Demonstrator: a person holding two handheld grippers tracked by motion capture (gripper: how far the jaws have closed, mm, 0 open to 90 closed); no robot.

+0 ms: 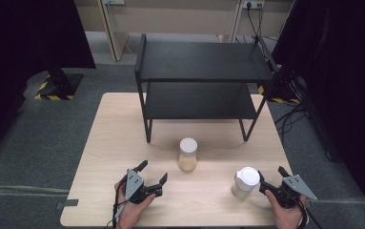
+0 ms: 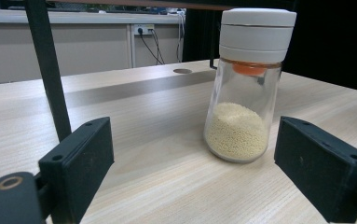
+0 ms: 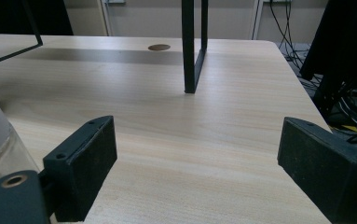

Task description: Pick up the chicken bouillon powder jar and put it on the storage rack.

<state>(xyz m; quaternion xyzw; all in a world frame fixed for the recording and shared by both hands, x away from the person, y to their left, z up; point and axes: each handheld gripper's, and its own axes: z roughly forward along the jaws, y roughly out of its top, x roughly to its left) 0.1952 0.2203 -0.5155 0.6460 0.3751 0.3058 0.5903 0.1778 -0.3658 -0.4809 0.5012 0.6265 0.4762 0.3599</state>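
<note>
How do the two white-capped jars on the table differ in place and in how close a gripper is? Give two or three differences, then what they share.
The middle jar stands just in front of the black shelf; the right jar stands nearer the table's front edge. The middle jar stands clear of the open left gripper; the right jar stands right beside the open right gripper. Both are upright, clear, white-capped and unheld.

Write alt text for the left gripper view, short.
A clear glass jar with a white lid, about a third full of pale grains, stands upright on a light wood table, ahead of the open left hand-held gripper and nearer its right jaw, untouched. A black shelf leg rises at left.
</note>
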